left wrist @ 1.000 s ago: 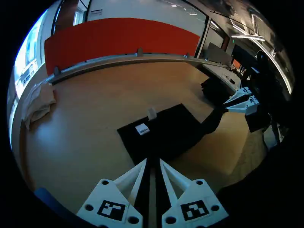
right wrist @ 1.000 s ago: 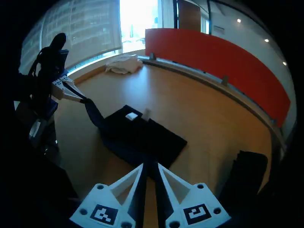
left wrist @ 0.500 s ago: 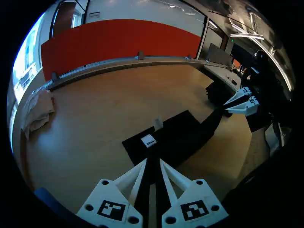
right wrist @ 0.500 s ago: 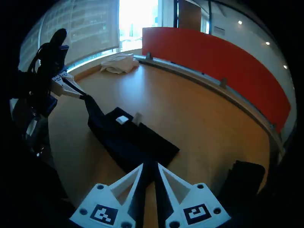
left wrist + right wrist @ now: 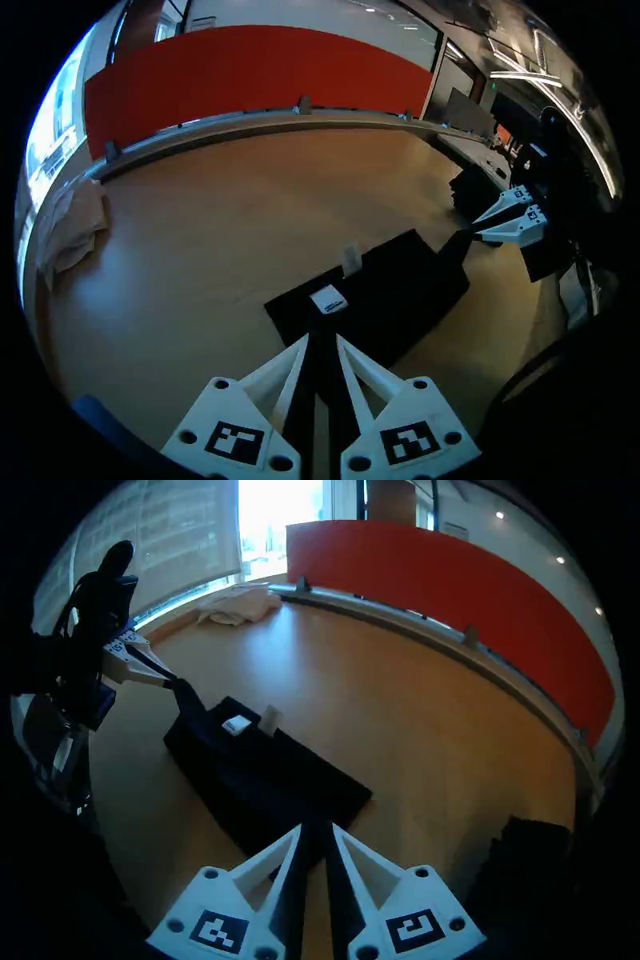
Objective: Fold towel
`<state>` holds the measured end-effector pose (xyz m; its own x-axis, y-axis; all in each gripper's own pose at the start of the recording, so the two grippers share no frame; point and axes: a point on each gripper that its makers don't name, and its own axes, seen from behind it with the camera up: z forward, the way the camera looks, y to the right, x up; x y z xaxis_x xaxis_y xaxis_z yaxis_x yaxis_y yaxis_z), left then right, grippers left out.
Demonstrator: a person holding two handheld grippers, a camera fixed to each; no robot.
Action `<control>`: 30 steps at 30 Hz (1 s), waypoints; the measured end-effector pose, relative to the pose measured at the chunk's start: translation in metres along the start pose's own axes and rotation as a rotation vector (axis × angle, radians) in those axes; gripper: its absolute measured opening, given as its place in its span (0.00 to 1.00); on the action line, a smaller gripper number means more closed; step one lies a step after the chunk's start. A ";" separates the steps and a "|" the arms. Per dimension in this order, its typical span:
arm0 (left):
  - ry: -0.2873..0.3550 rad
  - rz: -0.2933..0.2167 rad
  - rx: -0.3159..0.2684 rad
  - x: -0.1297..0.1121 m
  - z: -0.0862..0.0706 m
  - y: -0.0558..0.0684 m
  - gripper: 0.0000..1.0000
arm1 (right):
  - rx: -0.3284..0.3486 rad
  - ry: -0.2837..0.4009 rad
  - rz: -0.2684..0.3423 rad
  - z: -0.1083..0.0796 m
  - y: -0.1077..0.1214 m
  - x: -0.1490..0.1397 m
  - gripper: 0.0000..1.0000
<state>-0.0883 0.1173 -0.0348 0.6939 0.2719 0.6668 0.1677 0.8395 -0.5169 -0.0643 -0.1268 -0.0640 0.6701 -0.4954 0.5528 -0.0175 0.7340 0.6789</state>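
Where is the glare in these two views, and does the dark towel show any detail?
Right gripper view: the window is blown out white, and the towel reads as a near-black patch with little fold detail. Left gripper view: ceiling light strips glare at upper right, and the fisheye bends the red partition into an arc.

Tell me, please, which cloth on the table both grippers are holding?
The dark towel with the white tag; the cream cloth lies bunched at the far edge.

towel (image 5: 400, 280) corner hidden inside left gripper (image 5: 322, 342), tag (image 5: 329, 300) unreadable
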 end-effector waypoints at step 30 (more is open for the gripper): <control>-0.014 0.007 0.029 -0.007 0.063 -0.035 0.08 | -0.076 -0.030 0.118 0.056 0.035 -0.011 0.17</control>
<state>-0.1430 0.1159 0.0119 0.6854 0.2842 0.6705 0.1421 0.8509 -0.5058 -0.1136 -0.1218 -0.0190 0.6440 -0.4163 0.6418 -0.0377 0.8207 0.5701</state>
